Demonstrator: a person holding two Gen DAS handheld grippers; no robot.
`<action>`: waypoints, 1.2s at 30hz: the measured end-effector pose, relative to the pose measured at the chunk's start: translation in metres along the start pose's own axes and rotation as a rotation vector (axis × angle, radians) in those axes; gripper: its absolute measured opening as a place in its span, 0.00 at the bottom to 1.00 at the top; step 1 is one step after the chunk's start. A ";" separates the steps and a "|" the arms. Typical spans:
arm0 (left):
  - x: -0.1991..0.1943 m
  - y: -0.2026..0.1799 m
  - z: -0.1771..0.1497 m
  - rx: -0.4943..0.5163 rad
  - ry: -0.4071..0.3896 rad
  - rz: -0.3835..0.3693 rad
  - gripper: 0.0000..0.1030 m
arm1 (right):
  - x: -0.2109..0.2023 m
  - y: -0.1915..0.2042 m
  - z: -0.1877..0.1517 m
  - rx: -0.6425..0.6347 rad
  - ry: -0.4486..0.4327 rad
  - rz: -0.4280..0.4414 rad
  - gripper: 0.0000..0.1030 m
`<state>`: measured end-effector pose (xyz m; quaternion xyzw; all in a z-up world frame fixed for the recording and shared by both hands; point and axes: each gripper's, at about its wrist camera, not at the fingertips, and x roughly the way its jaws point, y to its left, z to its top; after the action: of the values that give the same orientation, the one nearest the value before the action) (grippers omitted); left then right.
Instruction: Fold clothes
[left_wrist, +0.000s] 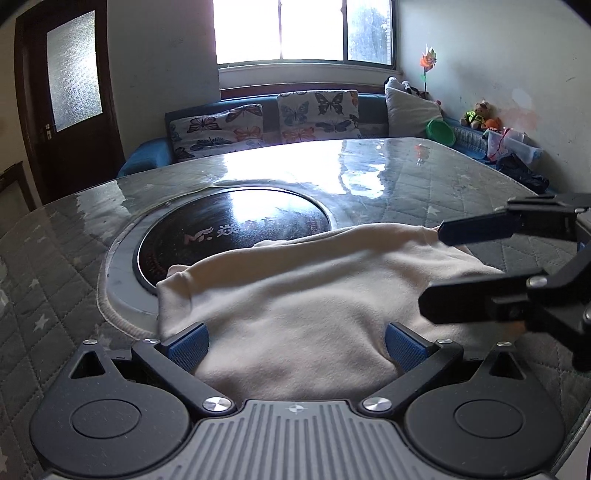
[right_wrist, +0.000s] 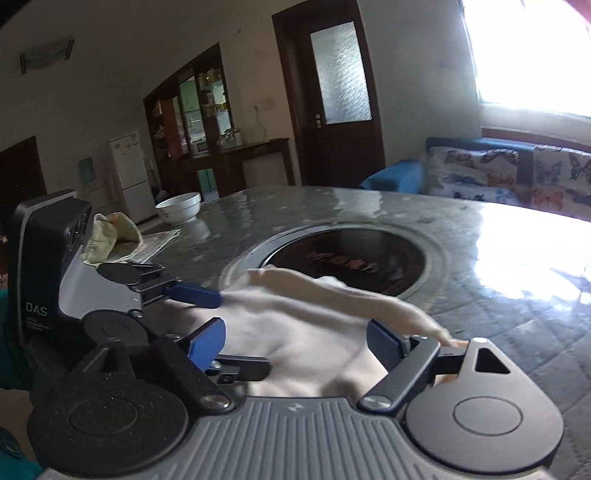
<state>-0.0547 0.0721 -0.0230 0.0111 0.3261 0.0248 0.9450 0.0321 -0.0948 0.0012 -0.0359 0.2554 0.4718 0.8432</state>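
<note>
Garment: the cream cloth (left_wrist: 295, 295) lies bunched on the table (left_wrist: 424, 177), in the lower middle of both views, its far edge lapping the dark round hob (left_wrist: 236, 229) set into the top.
Left gripper (left_wrist: 295, 347): released; your blue pads stand wide, with cloth between them but not pressed.
Right gripper (right_wrist: 295, 343): spread wide as well; a fold lies between the pads, and neither pad looks to be pinching it.
Feel: judge it soft, light and limp, likely fleece. It will sag and drag, not hold a crease.
Where to hold: take a hem or corner, such as the rolled edge at the left of the left view, one gripper per corner.
Risk: the glossy table may let the cloth slide as you pull.
Clutter: a bowl (right_wrist: 179, 206) sits well apart, at the left of the right view.
</note>
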 end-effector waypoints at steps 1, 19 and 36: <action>-0.001 0.002 -0.001 -0.003 -0.002 -0.003 1.00 | 0.000 0.002 -0.001 0.003 0.008 0.014 0.83; -0.018 0.030 -0.013 -0.029 -0.029 -0.014 1.00 | -0.027 0.006 -0.024 0.004 0.077 -0.031 0.75; -0.030 0.051 -0.013 -0.103 -0.076 0.081 0.97 | -0.008 0.006 -0.016 -0.021 0.102 -0.002 0.91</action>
<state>-0.0884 0.1212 -0.0132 -0.0233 0.2875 0.0794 0.9542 0.0175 -0.1029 -0.0083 -0.0690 0.2932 0.4713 0.8290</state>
